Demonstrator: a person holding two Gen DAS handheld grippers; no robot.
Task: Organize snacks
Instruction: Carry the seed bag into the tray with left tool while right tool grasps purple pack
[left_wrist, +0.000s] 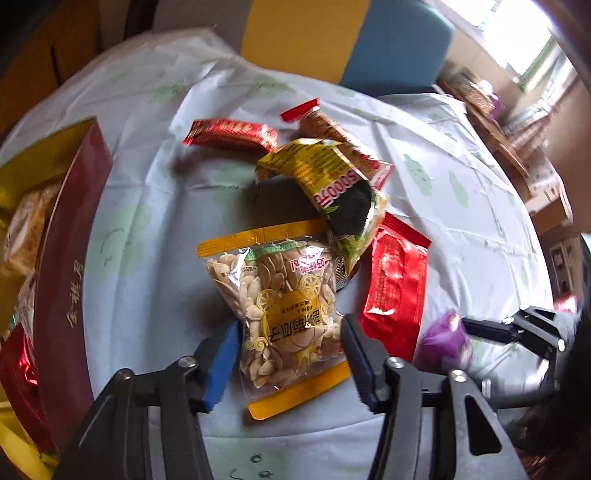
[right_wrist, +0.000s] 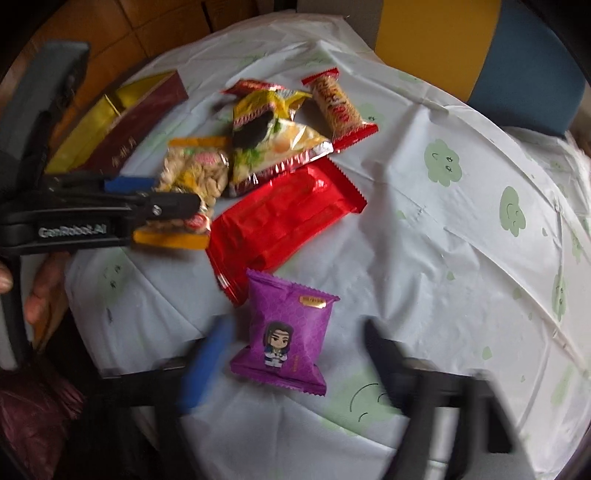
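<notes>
The left claw (left_wrist: 288, 350) is pointed steeply down at the worktop (right_wrist: 424, 229), and the pumpkin seed packet (left_wrist: 284, 314) is placed between its fingers; both pads seem to press on the packet's sides, so it is clamped there. The right claw (right_wrist: 295, 354) is also tilted steeply down. Its fingers are blurred and stand apart on both sides of the purple packet (right_wrist: 288, 332), which is not touched. The dark red box (left_wrist: 70, 280) is seen at the worktop's left edge.
</notes>
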